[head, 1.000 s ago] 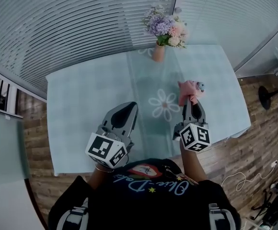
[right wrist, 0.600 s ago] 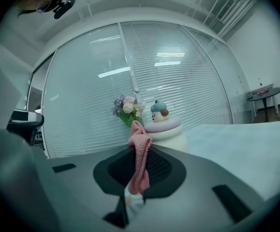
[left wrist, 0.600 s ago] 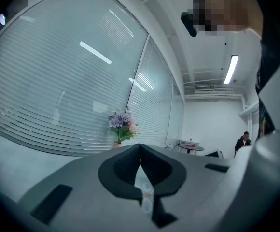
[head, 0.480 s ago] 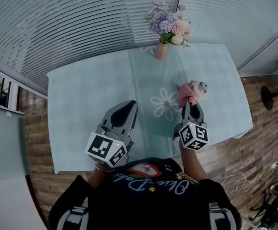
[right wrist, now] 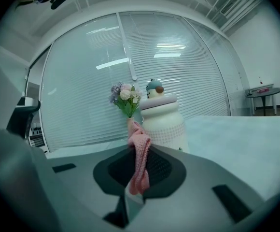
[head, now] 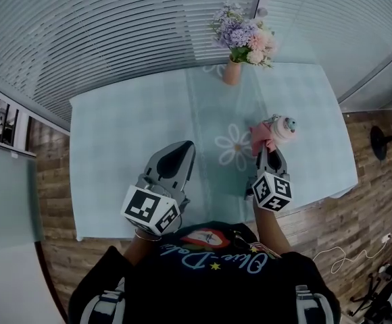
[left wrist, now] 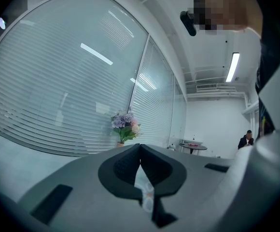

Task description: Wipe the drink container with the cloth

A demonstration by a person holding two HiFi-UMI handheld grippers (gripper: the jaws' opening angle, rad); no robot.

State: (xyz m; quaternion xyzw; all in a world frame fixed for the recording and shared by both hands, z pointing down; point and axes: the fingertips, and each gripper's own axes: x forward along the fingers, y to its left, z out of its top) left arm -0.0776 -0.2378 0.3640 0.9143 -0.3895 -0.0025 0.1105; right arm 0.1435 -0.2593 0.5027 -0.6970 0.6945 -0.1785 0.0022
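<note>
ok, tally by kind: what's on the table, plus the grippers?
drink container: 1
pink cloth: 1
vase of flowers: 1
grippers: 2 (left gripper, right gripper)
Total: 5
</note>
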